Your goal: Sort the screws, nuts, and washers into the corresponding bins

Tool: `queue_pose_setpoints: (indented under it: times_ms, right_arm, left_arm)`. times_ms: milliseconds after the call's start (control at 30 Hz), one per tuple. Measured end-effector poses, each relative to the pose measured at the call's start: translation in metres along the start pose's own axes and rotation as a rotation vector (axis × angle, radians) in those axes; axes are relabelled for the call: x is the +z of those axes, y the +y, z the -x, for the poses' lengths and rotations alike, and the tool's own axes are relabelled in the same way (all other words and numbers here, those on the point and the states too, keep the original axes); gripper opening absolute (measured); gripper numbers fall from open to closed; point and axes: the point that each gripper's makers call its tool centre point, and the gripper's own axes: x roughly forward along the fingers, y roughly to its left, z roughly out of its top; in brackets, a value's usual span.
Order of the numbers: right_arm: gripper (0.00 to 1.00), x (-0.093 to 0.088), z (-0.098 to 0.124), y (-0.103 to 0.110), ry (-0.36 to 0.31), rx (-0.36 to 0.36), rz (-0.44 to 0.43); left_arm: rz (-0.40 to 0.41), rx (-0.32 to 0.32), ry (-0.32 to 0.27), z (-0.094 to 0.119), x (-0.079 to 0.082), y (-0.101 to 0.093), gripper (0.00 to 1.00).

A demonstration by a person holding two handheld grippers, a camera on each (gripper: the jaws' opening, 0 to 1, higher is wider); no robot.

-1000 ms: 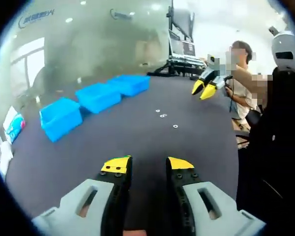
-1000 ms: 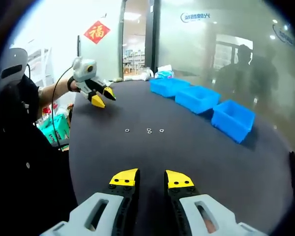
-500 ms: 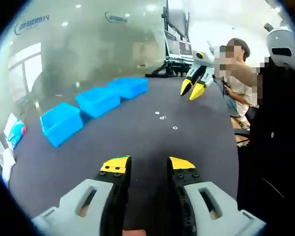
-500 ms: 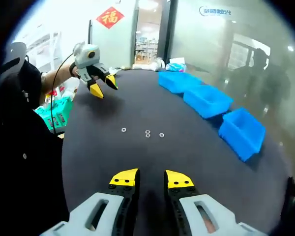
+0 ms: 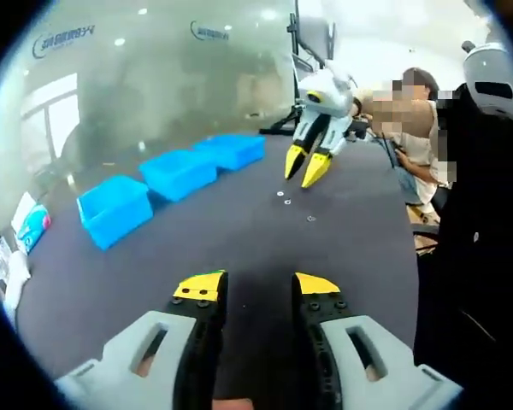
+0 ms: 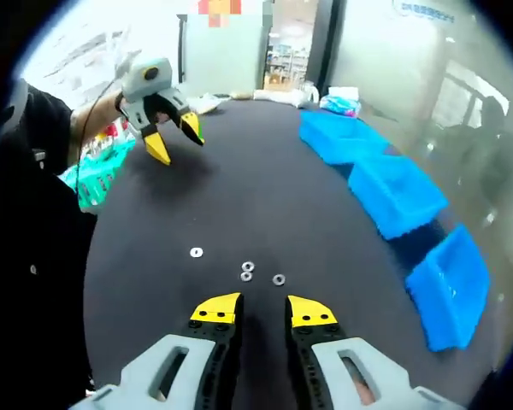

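Several small silver washers (image 6: 248, 266) lie loose on the dark table (image 6: 265, 196), just ahead of my right gripper (image 6: 263, 309), which hangs open and empty above them. In the left gripper view the same washers (image 5: 286, 202) lie mid-table, with the right gripper (image 5: 305, 166) pointing down right over them. Three blue bins (image 5: 115, 209) (image 5: 179, 171) (image 5: 235, 149) stand in a row along the far left side; in the right gripper view the bins (image 6: 398, 192) run along the right. My left gripper (image 5: 258, 286) is open, empty, held off the table; it also shows as the left gripper (image 6: 175, 141).
A person (image 5: 419, 137) sits beyond the table's right edge, near a monitor stand (image 5: 312, 43). A teal basket (image 6: 103, 166) stands off the table beside the person holding the grippers. A small packet (image 6: 342, 101) lies at the table's far end.
The right gripper has swung in over the table and dropped toward the washers, now close above them. The left gripper has stayed roughly where it was; both remain open.
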Motion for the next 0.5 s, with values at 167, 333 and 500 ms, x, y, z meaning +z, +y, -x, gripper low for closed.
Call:
queue_pose_setpoints:
  times_ms: [167, 333, 500]
  right_arm:
    - [0.17, 0.002, -0.009, -0.002, 0.014, 0.031, -0.002]
    - [0.15, 0.0, -0.017, -0.003, 0.02, 0.048, -0.01]
    - [0.15, -0.001, -0.019, -0.004, 0.012, 0.073, -0.052]
  left_arm:
    - [-0.001, -0.006, -0.006, -0.001, 0.002, -0.001, 0.28]
    - [0.003, -0.009, -0.012, -0.002, 0.004, 0.0, 0.28]
    - [0.009, -0.011, -0.014, -0.002, 0.003, 0.0, 0.28]
